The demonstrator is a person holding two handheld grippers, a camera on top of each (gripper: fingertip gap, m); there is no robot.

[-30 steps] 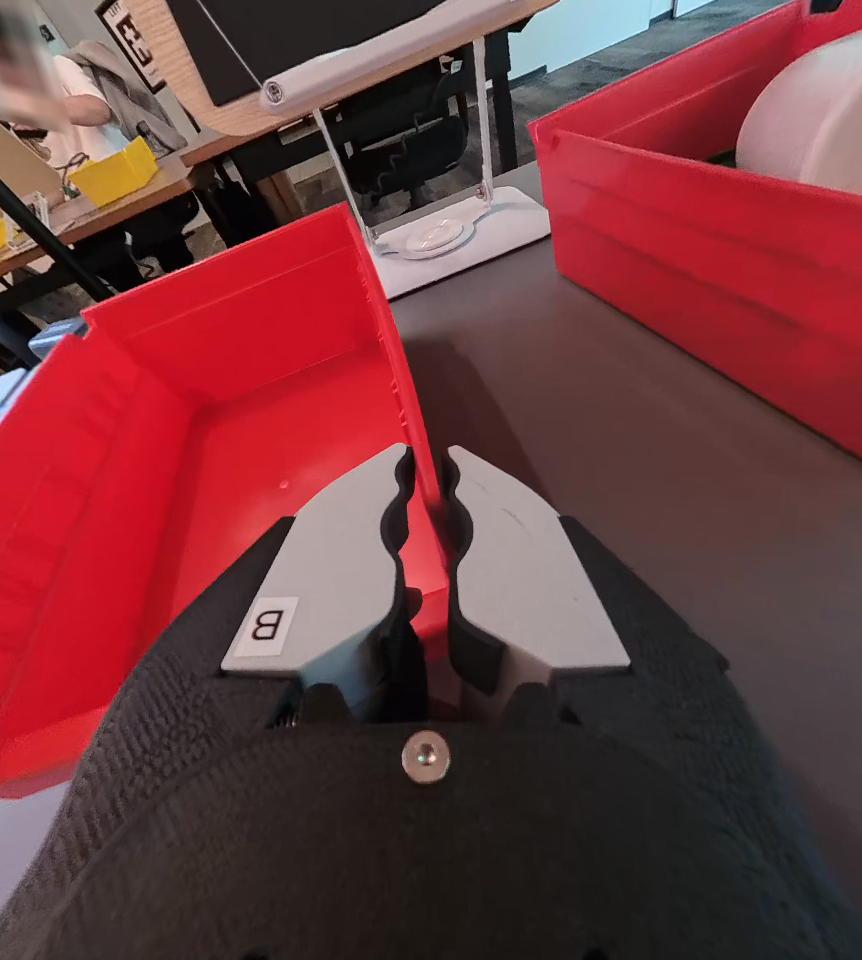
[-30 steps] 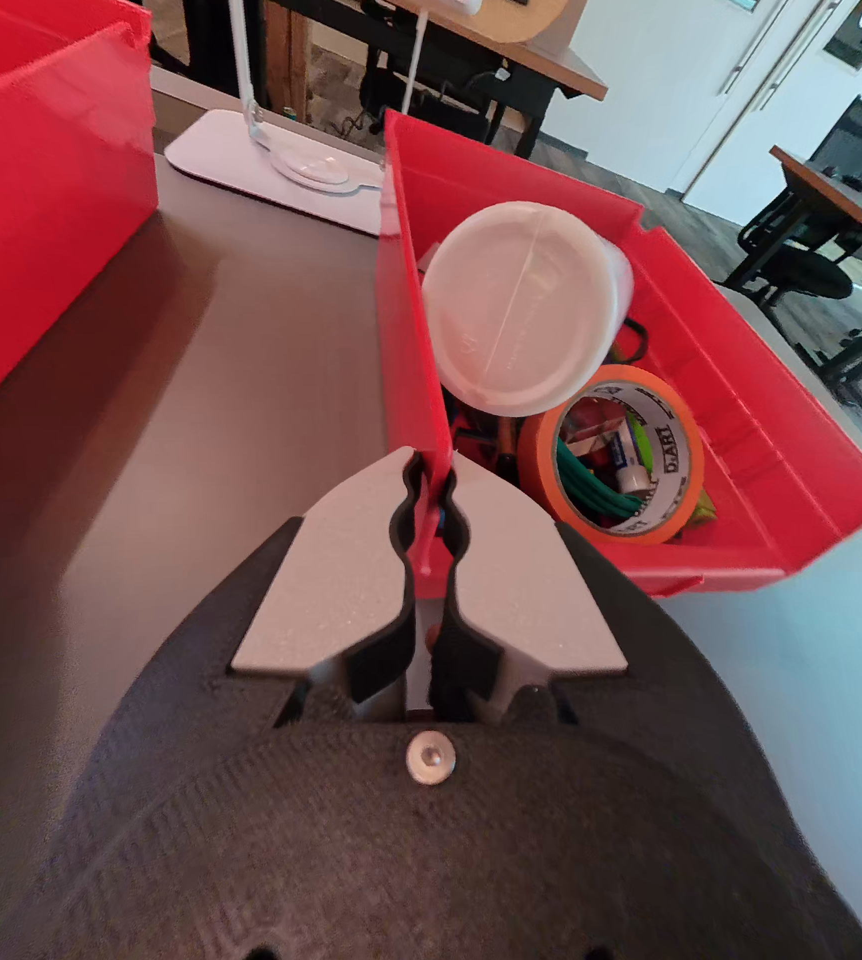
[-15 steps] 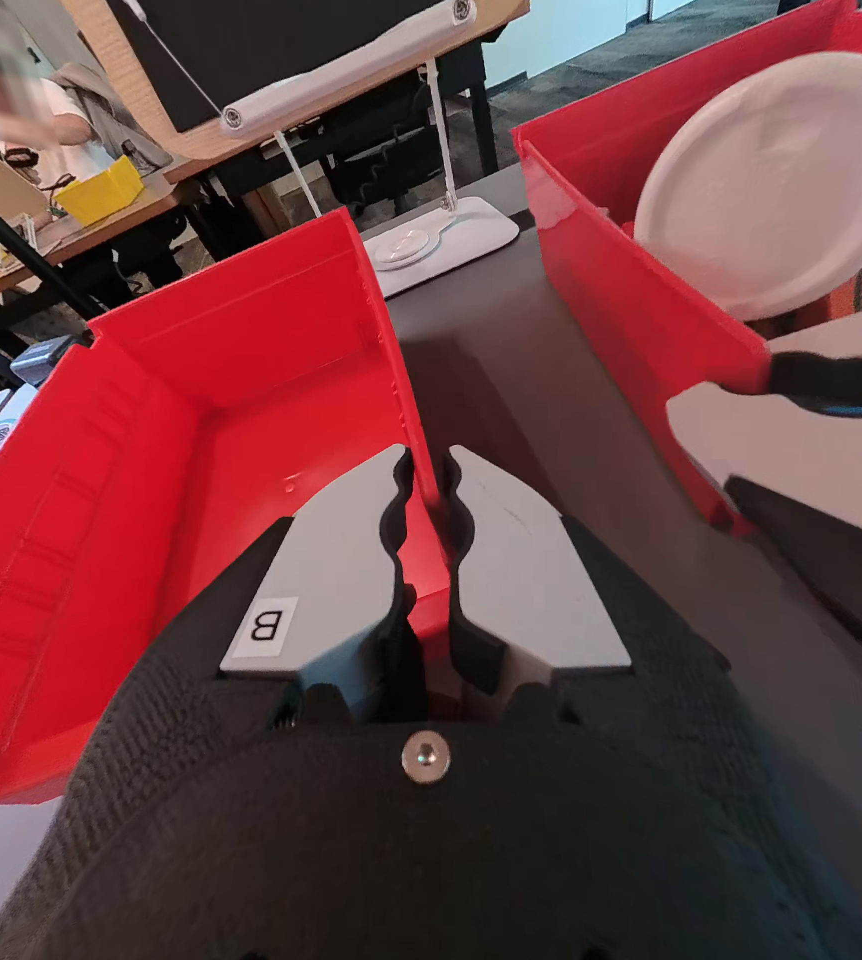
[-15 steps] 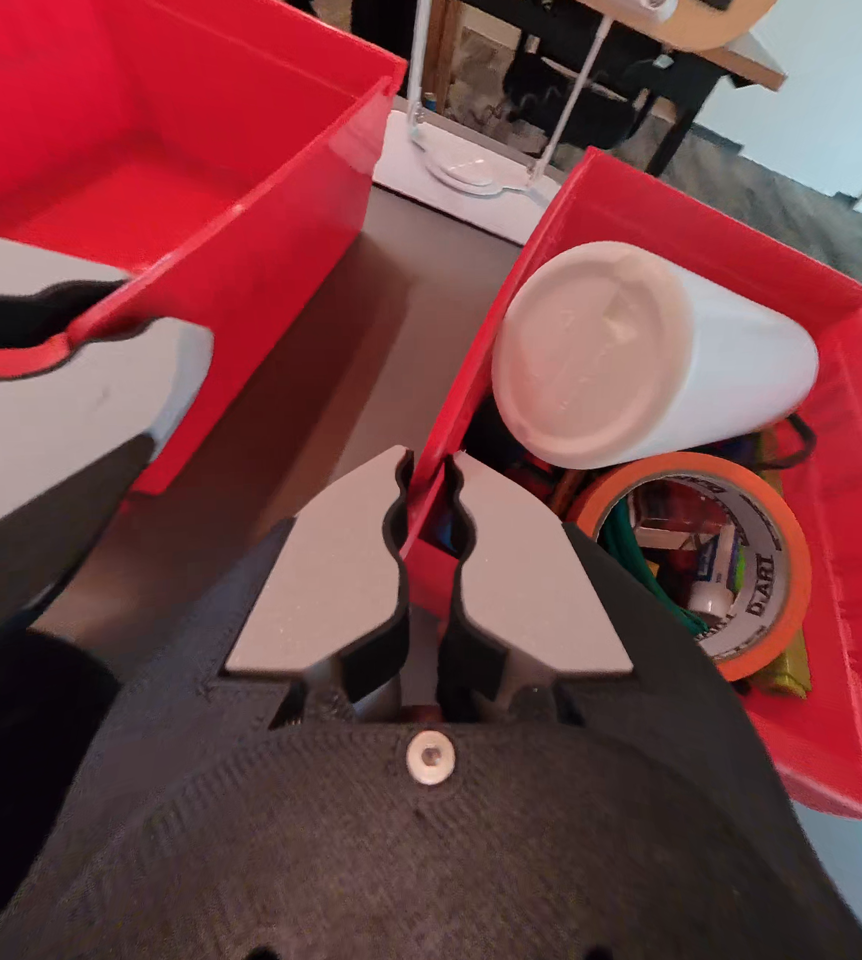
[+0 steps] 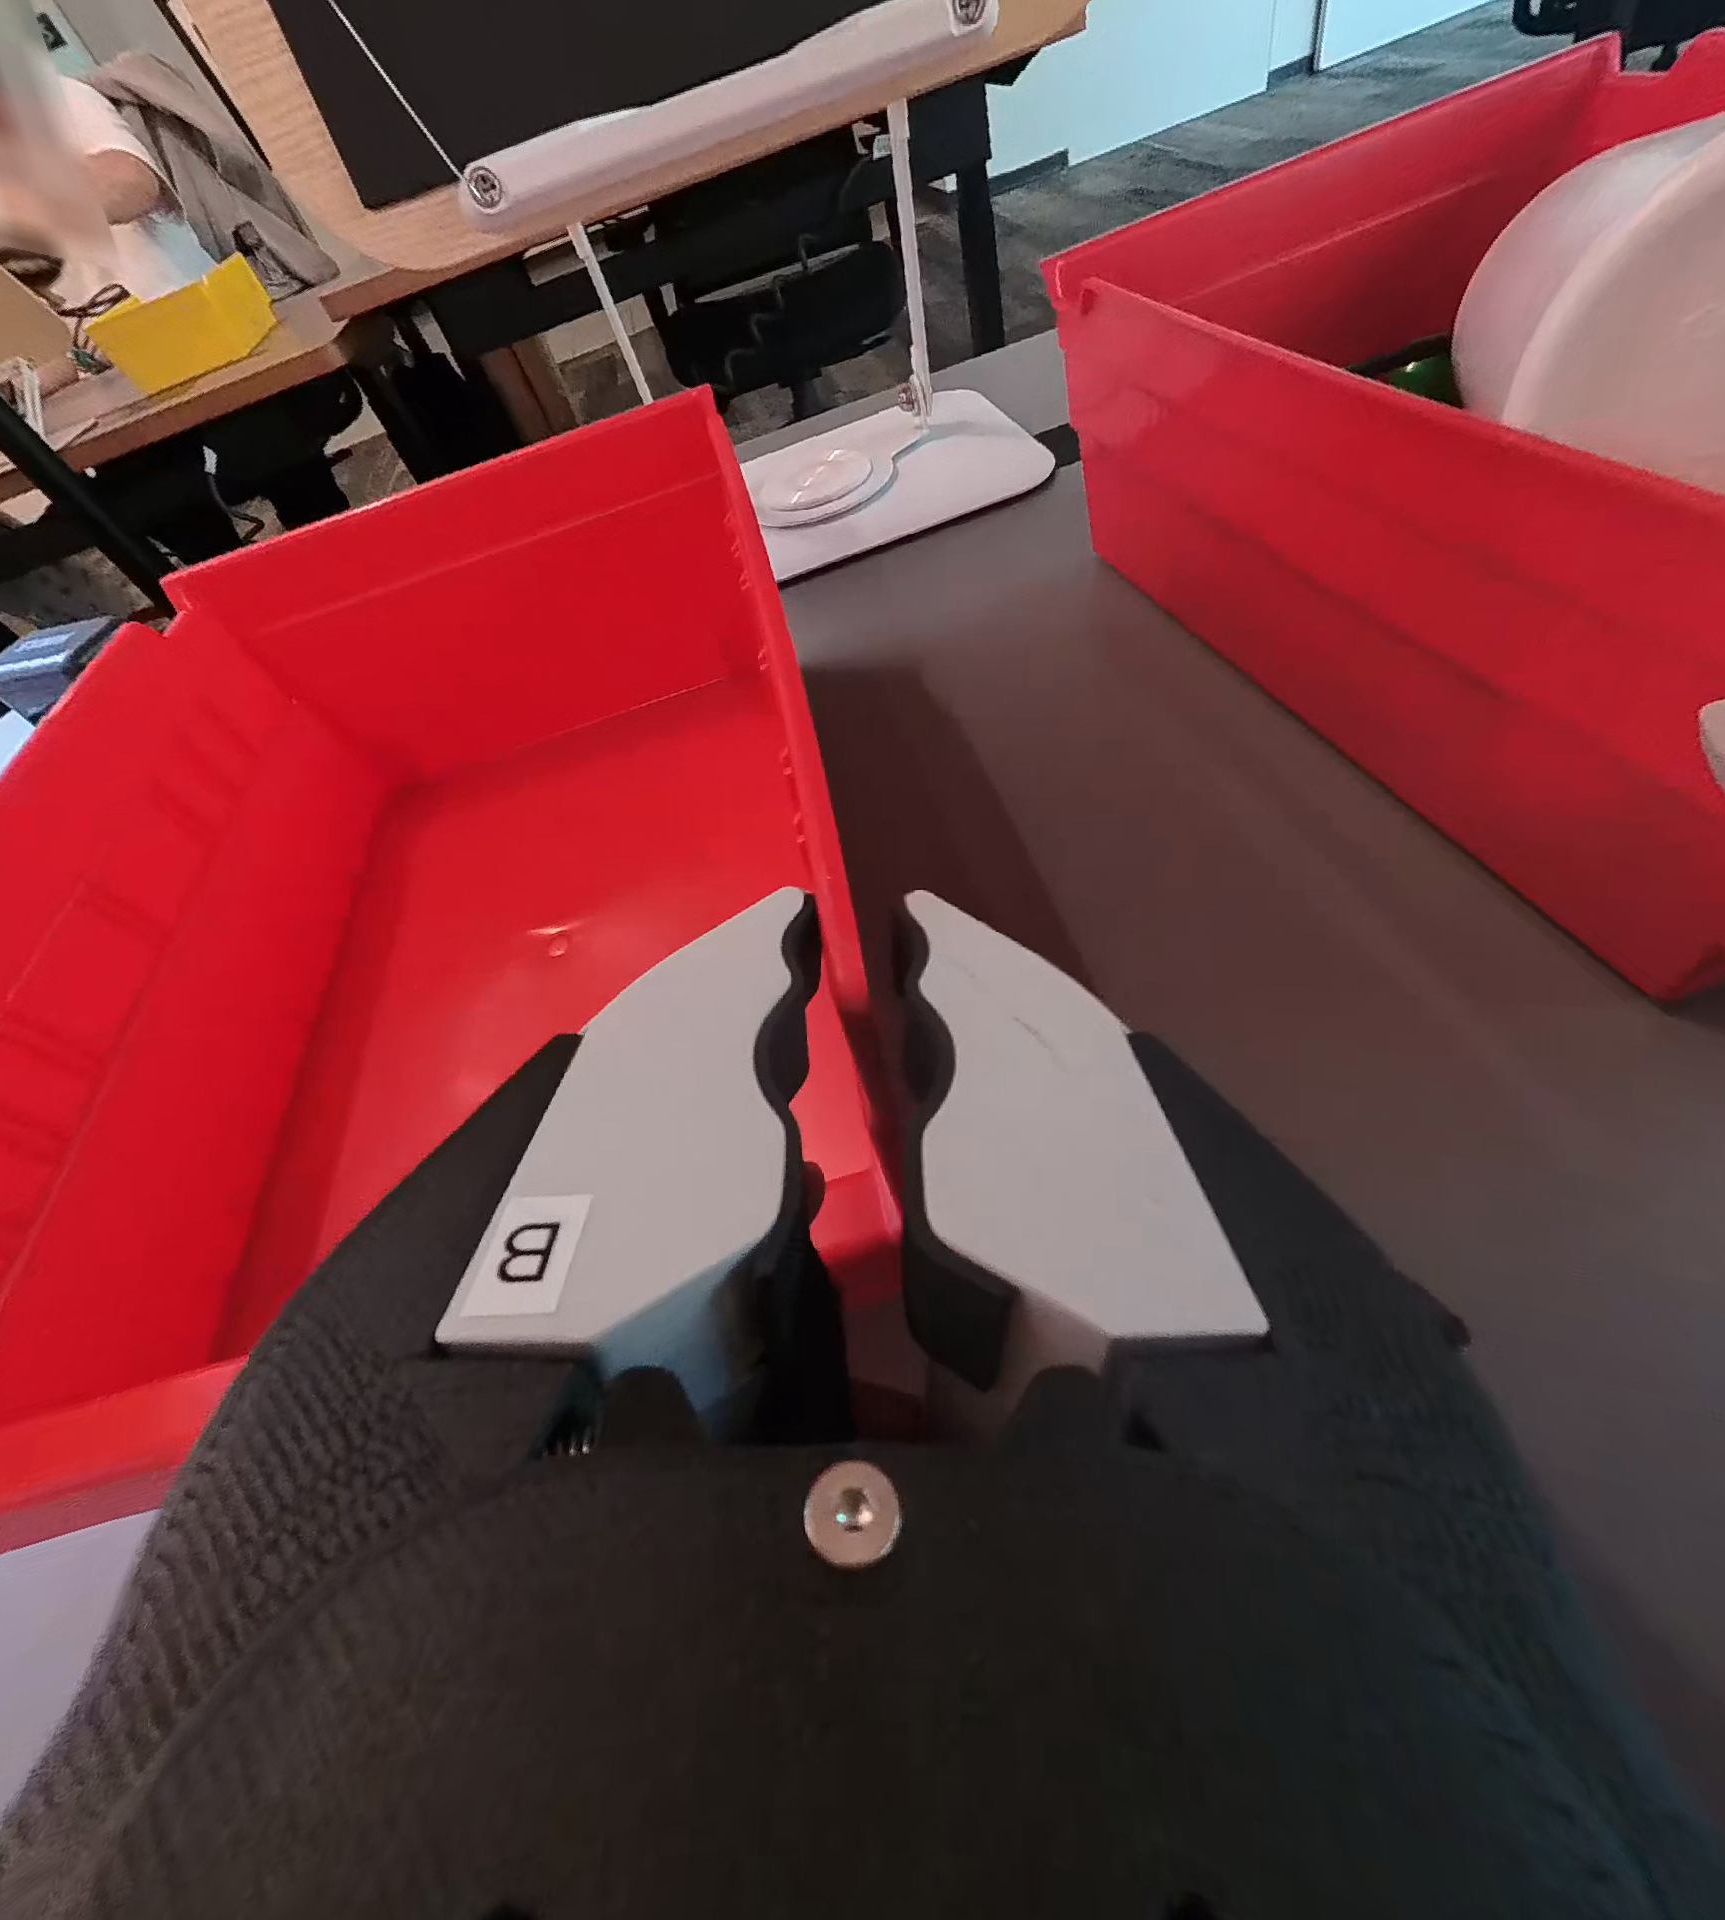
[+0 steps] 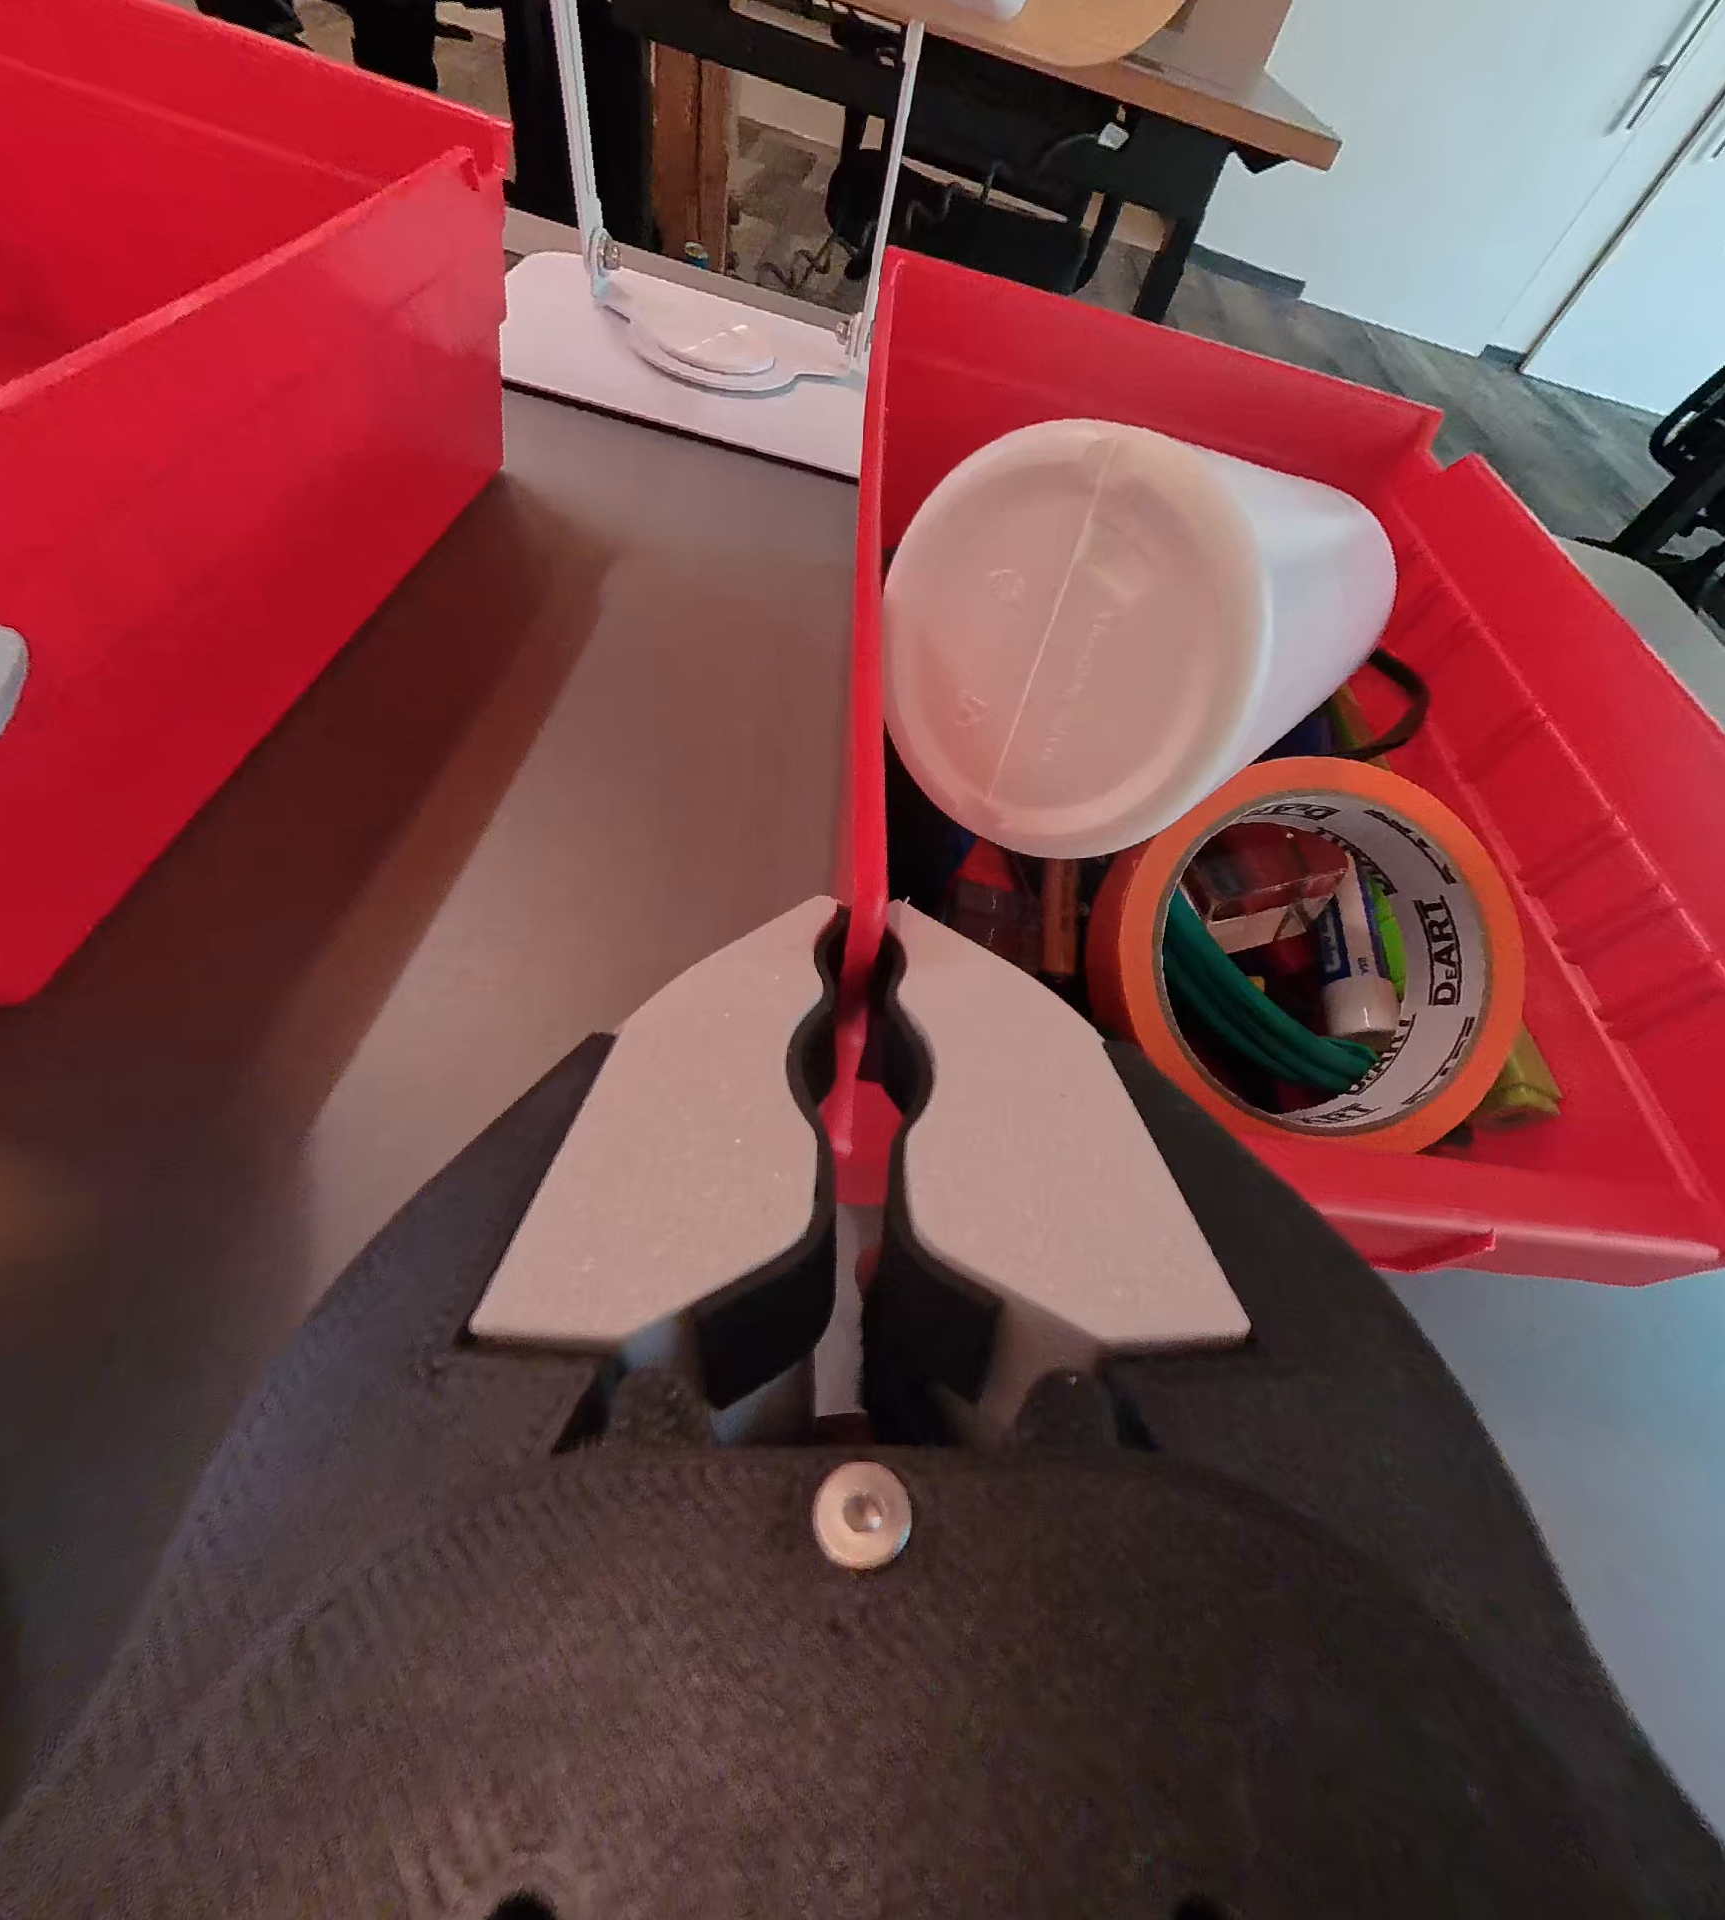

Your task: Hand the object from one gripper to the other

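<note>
My left gripper [image 5: 856, 935] is shut on the right side wall of an empty red bin [image 5: 525, 644]. My right gripper [image 6: 863, 925] is shut on the left side wall of a second red bin [image 6: 1564, 790]. That bin holds a large white container [image 6: 1097, 644] lying on its side, an orange tape roll [image 6: 1299, 774] and several small items. The full bin [image 5: 1357, 582] and white container [image 5: 1668, 312] show at the right of the left wrist view. One finger of each gripper shows at the edge of the other's view.
Both bins sit on a dark table [image 5: 1201, 935] with a strip of bare surface [image 6: 577, 831] between them. A white lamp base [image 5: 899, 478] stands at the table's far edge. Desks, yellow bins [image 5: 183, 322] and a seated person are behind. Spacing between my two grippers at the tips: around 15 cm.
Half a second ago the two grippers and bins were close together. Now they are farther apart, and each gripper shows only at the edge of the other's view. Both grips are unchanged.
</note>
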